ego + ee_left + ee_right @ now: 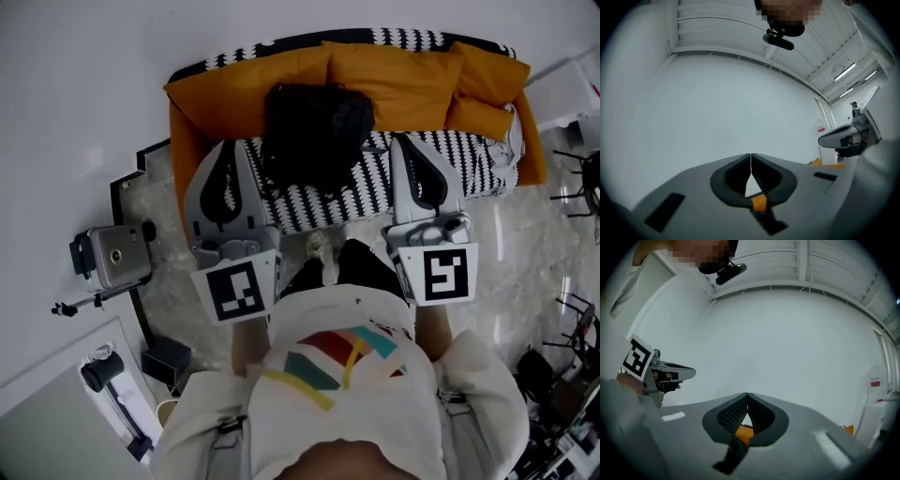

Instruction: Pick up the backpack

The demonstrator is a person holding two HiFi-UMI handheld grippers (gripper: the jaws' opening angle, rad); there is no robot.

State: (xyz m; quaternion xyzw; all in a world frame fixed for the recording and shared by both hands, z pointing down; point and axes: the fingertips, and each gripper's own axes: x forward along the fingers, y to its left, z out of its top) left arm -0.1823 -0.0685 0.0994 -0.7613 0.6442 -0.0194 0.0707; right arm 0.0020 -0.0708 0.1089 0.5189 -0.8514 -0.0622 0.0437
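Note:
A black backpack [314,131] rests on the black-and-white patterned seat [422,183] of an orange sofa, leaning against the orange back cushions [394,80]. My left gripper [229,146] is held level in front of the sofa, its tips just left of the backpack, jaws shut and empty. My right gripper [404,141] points at the seat to the right of the backpack, also shut with nothing in it. In the left gripper view the shut jaws [751,155] face a bare white wall. The right gripper view shows the same, its jaws [747,394] pressed together.
A camera on a small tripod [112,258] stands on the floor at the left, with a black box [167,361] below it. Stands and cables [581,183] crowd the right edge. The sofa sits against a white wall.

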